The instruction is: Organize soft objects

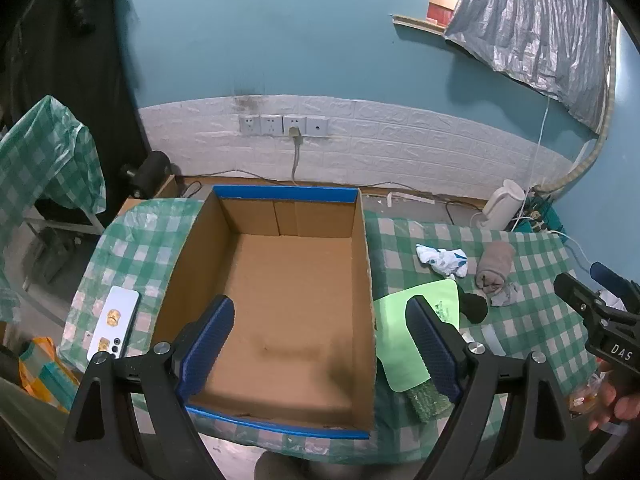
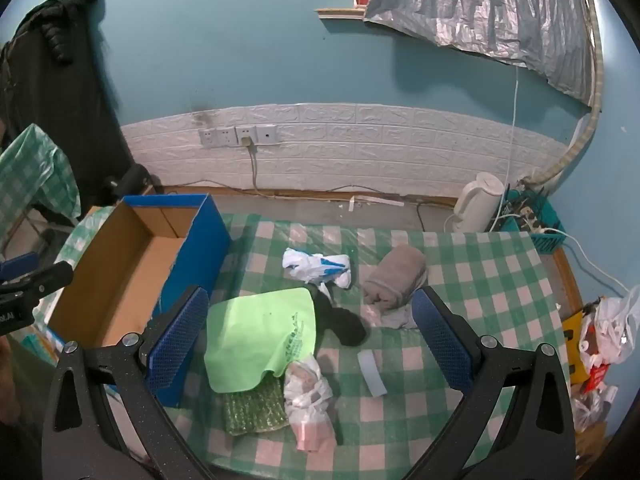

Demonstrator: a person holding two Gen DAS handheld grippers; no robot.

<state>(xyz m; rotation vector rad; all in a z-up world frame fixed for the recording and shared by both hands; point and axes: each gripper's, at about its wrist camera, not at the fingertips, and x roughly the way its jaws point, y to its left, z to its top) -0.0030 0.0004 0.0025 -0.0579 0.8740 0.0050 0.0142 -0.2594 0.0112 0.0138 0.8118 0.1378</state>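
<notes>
1. The left gripper [image 1: 320, 344] has its two fingers spread wide. Nothing is between them. The finger pads [image 1: 210, 344] are blue and bumpy.
2. The right gripper [image 2: 310, 344] is spread wide too and pinches nothing. It hangs over the soft things in the middle of its view.
3. A cardboard box [image 1: 362, 264] fills the middle of the left wrist view. It is brown and smooth inside, with blue edges. Nothing is in it.
4. The table [image 2: 480, 276] wears a shiny green and white checked cover.
5. A flat light green cloth [image 2: 256, 336] lies just right of the box. It has rounded corners and some green print.
6. A bumpy green bubble sheet [image 2: 252, 408] pokes out from under the cloth, low in the frame.
7. A black sock [image 2: 344, 320] touches the cloth's right edge.
8. A white and blue crumpled piece [image 2: 316, 266] sits above the sock.
9. A gray brown rolled towel [image 2: 396, 276] lies to the right of it, like a fat tube.
10. A crinkly clear plastic bag [image 2: 310, 404] with something pink inside lies beside the bubble sheet.
11. A phone [image 1: 114, 326] with a white back lies flat at lower left of the left wrist view.
12. A white kettle [image 2: 478, 204] stands at the upper right, beside a teal basket [image 2: 536, 240] holding cables.
</notes>
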